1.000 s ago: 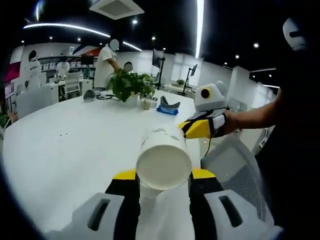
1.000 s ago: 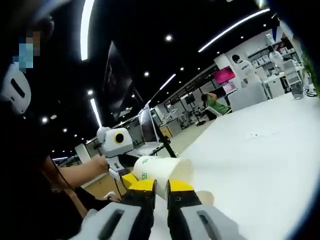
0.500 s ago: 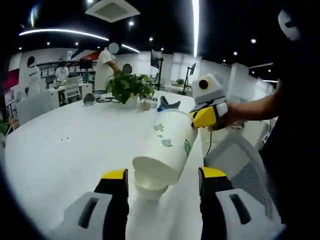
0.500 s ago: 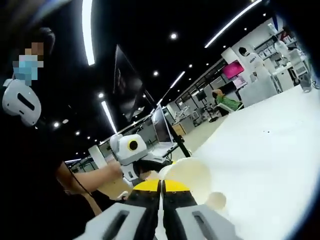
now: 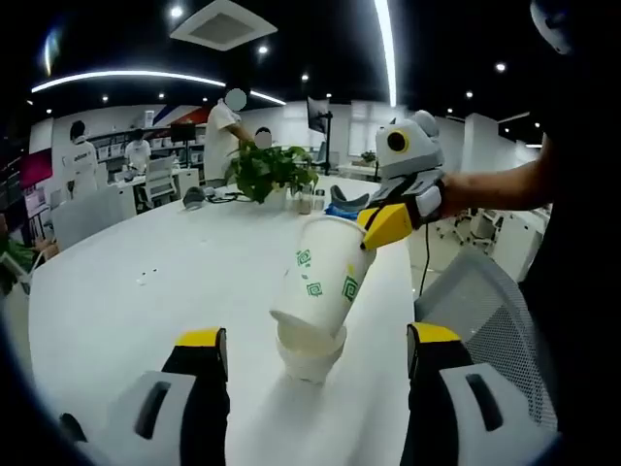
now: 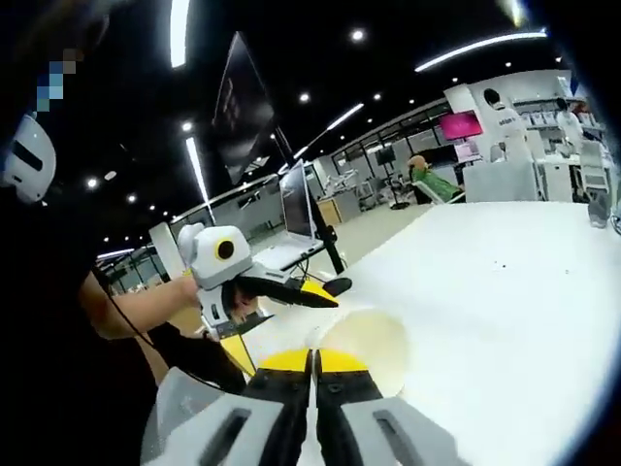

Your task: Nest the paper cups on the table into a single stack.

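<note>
right gripper [image 5: 374, 225] pinches tilted cup [image 5: 318, 282]; its base inside lower cup [image 5: 309, 357]

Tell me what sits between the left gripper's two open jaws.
In the left gripper view, a paper cup stands on the white table there, and the right gripper is lowering a printed cup into it.

A large white table [image 5: 126, 291] carries a paper cup [image 5: 309, 357] near its 5 o'clock edge. Toward 12 o'clock stand a potted plant [image 5: 267, 170], small jars [image 5: 306, 202] and a blue item [image 5: 344, 206].
</note>
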The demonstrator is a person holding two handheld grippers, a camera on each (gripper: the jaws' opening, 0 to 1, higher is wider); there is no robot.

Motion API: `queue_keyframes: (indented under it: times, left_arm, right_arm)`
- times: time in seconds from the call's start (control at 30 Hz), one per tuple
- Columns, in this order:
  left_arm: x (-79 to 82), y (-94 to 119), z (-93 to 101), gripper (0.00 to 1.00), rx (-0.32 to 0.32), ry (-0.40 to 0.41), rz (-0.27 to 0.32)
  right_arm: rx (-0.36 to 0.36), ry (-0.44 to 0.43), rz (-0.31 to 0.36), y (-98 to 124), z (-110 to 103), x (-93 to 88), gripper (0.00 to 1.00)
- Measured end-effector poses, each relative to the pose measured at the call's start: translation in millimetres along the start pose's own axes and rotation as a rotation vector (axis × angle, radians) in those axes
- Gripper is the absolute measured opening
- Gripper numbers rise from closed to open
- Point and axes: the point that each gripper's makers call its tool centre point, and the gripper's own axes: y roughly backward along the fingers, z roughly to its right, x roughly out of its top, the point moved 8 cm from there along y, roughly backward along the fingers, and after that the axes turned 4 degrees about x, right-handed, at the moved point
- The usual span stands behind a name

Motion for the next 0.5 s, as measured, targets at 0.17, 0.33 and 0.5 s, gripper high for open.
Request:
queue_keyframes:
  times: [0.17, 0.33, 0.5]
  left_arm:
    - [-0.8, 4.0, 5.2, 0.8, 0.018, 0.023, 0.034]
    - [-5.0, 8.3, 5.3, 0.85, 0.046, 0.01, 0.027]
    - [-6.6, 10.5, 8.2, 0.87, 0.059, 0.018, 0.036]
  right_arm:
    - [-0.016, 0.038, -0.081, -2.8, 2.1, 1.6, 0.0]
    - [-0.038, 0.103, -0.18, -7.4, 1.4, 3.1, 0.0]
    - [-0.067, 0.159, -0.258, -12.2, -0.2, 2.2, 0.0]
